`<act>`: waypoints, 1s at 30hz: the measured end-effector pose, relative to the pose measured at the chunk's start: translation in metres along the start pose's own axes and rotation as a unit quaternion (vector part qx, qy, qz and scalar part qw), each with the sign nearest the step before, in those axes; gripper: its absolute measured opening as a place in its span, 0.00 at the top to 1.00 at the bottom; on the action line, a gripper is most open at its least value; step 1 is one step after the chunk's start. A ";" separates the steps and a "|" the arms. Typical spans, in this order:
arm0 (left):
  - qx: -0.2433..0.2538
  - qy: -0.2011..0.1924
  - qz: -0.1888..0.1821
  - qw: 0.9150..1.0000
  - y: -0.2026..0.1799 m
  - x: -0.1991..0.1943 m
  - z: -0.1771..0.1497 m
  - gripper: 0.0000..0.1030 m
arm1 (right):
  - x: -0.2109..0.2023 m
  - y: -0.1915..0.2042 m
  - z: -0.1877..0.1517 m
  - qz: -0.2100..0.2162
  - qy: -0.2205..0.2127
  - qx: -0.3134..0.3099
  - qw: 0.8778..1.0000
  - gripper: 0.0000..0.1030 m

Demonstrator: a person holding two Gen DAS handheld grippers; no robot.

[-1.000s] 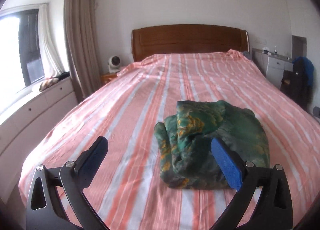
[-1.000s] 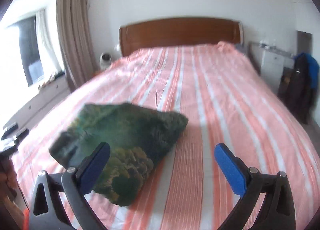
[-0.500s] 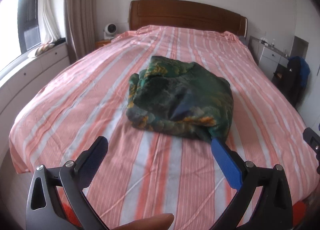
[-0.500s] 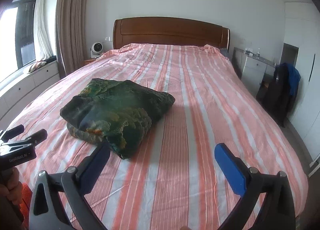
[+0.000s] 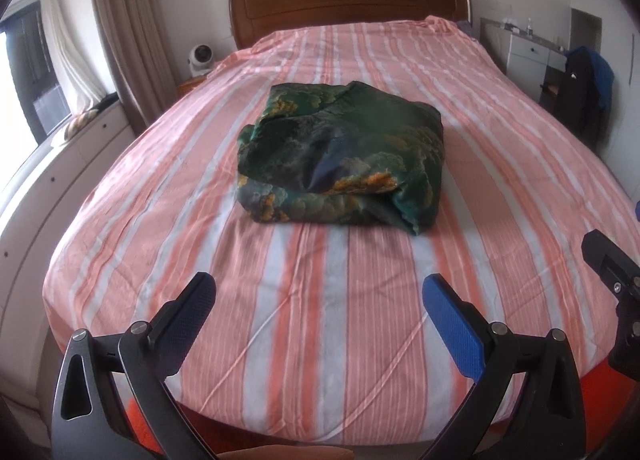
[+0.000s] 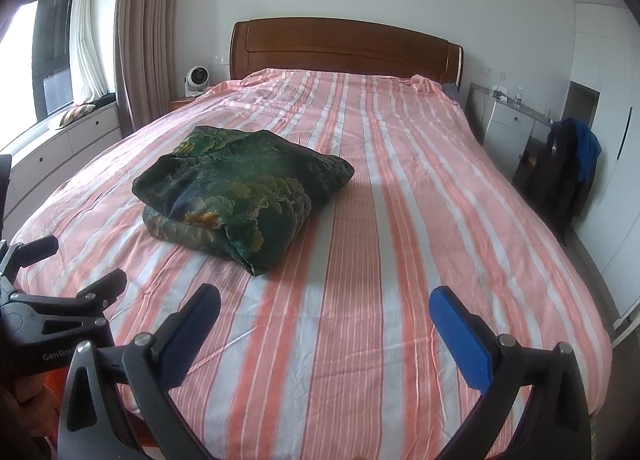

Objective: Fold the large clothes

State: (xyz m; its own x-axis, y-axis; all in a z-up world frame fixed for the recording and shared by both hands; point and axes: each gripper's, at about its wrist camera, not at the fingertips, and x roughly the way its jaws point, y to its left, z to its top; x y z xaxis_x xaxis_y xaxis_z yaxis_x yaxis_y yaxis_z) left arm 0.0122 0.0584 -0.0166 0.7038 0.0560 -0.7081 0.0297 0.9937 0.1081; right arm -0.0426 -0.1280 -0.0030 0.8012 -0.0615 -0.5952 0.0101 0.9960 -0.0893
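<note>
A dark green garment (image 5: 340, 156) with gold and blue print lies folded in a thick bundle on the pink striped bed (image 5: 320, 320). It also shows in the right wrist view (image 6: 240, 188), left of the bed's middle. My left gripper (image 5: 318, 304) is open and empty, held back over the foot of the bed, well short of the garment. My right gripper (image 6: 325, 312) is open and empty too, also over the foot of the bed. The left gripper's body shows at the left edge of the right wrist view (image 6: 44, 320).
A wooden headboard (image 6: 344, 48) stands at the far end. A small fan (image 6: 196, 80) sits on a nightstand at the left. White drawers (image 5: 60, 164) run under the window. A desk and a chair with dark clothes (image 6: 568, 164) stand right of the bed.
Both grippers have pulled back from the garment toward the foot of the bed. The garment now lies farther off, released and folded on the bed.
</note>
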 end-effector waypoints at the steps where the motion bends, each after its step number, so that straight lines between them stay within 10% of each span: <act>1: -0.004 -0.001 0.001 1.000 0.002 -0.001 0.001 0.00 | 0.000 0.001 0.000 0.000 0.002 -0.001 1.000 0.00; 30: -0.017 -0.007 0.009 1.000 0.009 -0.004 0.002 0.00 | 0.007 0.004 -0.015 -0.004 0.035 -0.002 0.999 0.00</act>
State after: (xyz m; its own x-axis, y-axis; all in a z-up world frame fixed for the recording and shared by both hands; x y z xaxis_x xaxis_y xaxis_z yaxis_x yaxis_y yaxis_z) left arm 0.0105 0.0673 -0.0114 0.7136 0.0722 -0.6969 -0.0064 0.9953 0.0966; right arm -0.0453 -0.1258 -0.0195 0.7574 -0.0733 -0.6488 0.0135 0.9952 -0.0966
